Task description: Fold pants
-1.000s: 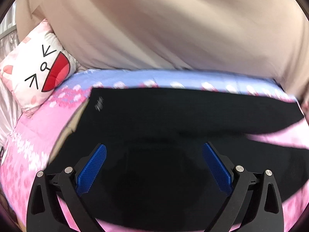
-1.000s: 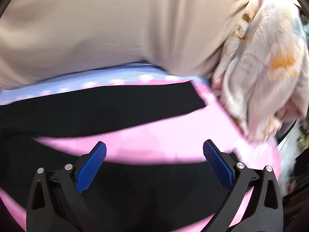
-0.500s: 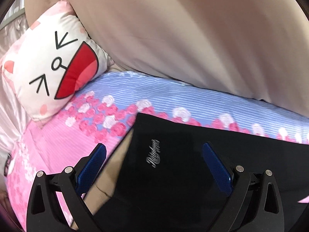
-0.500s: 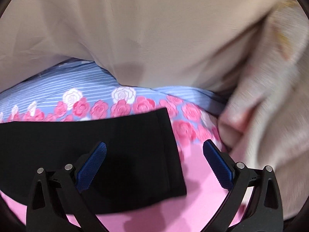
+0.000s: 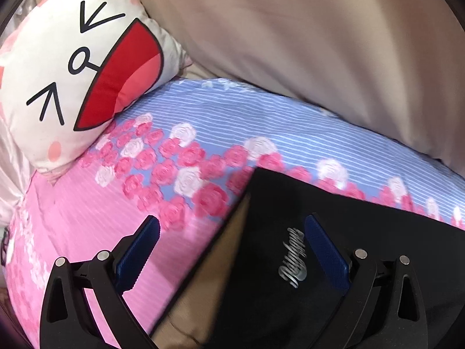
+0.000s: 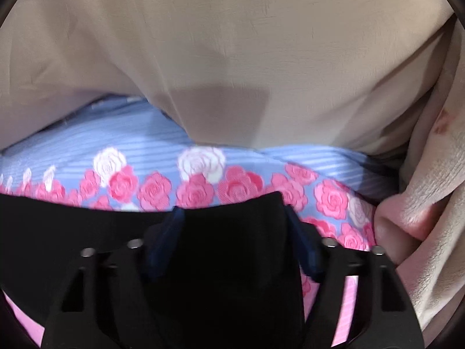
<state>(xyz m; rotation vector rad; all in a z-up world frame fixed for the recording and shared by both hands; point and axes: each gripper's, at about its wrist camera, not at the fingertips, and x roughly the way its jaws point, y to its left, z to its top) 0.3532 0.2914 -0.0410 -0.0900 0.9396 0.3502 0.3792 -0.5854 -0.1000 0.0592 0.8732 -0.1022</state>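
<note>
Black pants (image 5: 363,232) lie flat on a pink and blue rose-print bed sheet (image 5: 180,151). The waist end has a silver script logo (image 5: 292,261) and a tan lining (image 5: 209,285) showing at its left edge. My left gripper (image 5: 232,250) is open, its jaws straddling the waist corner just above the fabric. In the right wrist view the leg hem (image 6: 232,247) lies between the blue pads of my right gripper (image 6: 235,241), which is part-way closed around the hem and blurred.
A cat-face pillow (image 5: 81,67) lies at the far left. A beige duvet (image 5: 319,43) bunches along the far side of the bed, also in the right wrist view (image 6: 232,58). A pale fleece blanket (image 6: 430,203) lies at the right.
Both grippers moved forward and down toward the far edge of the pants. The left now straddles the waist corner. The right jaws have narrowed around the leg hem.
</note>
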